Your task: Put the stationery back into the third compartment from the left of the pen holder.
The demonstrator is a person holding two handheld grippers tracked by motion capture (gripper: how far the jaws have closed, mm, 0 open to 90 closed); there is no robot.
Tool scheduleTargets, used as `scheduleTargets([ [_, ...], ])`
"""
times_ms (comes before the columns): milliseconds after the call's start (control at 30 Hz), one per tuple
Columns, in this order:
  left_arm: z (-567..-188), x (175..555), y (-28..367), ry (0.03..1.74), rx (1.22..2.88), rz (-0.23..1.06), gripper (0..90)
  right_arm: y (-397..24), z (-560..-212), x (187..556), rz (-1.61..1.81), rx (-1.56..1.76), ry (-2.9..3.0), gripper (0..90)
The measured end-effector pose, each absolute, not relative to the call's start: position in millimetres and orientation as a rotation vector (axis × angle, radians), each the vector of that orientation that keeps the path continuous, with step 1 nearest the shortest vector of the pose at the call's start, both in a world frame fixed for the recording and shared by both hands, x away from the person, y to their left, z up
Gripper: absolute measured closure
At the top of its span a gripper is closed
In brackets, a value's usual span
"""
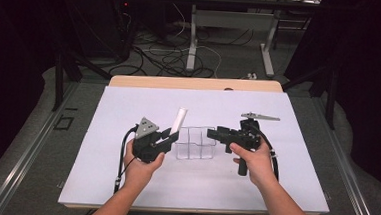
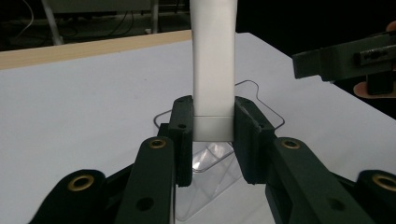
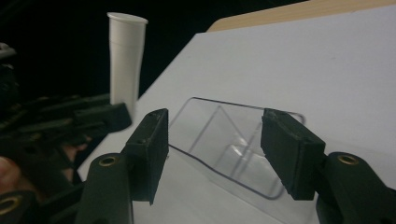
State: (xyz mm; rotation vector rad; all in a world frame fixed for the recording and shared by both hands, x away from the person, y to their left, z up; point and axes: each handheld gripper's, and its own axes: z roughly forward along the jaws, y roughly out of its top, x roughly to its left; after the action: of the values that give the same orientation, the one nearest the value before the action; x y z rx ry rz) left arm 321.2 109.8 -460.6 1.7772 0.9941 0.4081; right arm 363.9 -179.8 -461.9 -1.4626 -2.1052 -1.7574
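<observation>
High view: left gripper [image 1: 173, 134] clamps the white tube [image 1: 178, 120], tilted toward 1 o'clock; right gripper [image 1: 212, 133] open beside the clear tray [image 1: 195, 143].

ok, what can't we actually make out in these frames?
- White tube: top cut off by the upper edge of the left gripper view; its foot sits hidden between the left gripper fingers.
- Clear divided tray: near half hidden behind the fingers in the left gripper view; its contents are unreadable through the glare.
- Right gripper: whether its fingers touch the tray wall is unclear in the right gripper view.
</observation>
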Motion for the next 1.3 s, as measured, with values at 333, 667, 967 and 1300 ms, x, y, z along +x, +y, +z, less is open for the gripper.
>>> scheduleTargets([
  [333, -470.3, 310.7, 90.4, 0.949, 1.836, 0.39, 70.8, -164.8, -470.7, 357.9, -1.731, -1.477, -2.016, 41.2],
  [667, -479.2, 304.3, 76.8, 0.924, 1.864, 0.363, 70.9, -157.9, -474.4, 352.3, -1.709, -1.451, -1.989, 44.1],
  [967, -483.7, 298.6, 65.2, 0.887, 1.891, 0.346, 70.8, -155.5, -478.3, 351.3, -1.682, -1.456, -1.945, 48.0],
  [1300, -485.5, 295.8, 60.6, 0.86, 1.904, 0.346, 70.8, -150.5, -482.3, 349.9, -1.667, -1.44, -1.917, 54.7],
])
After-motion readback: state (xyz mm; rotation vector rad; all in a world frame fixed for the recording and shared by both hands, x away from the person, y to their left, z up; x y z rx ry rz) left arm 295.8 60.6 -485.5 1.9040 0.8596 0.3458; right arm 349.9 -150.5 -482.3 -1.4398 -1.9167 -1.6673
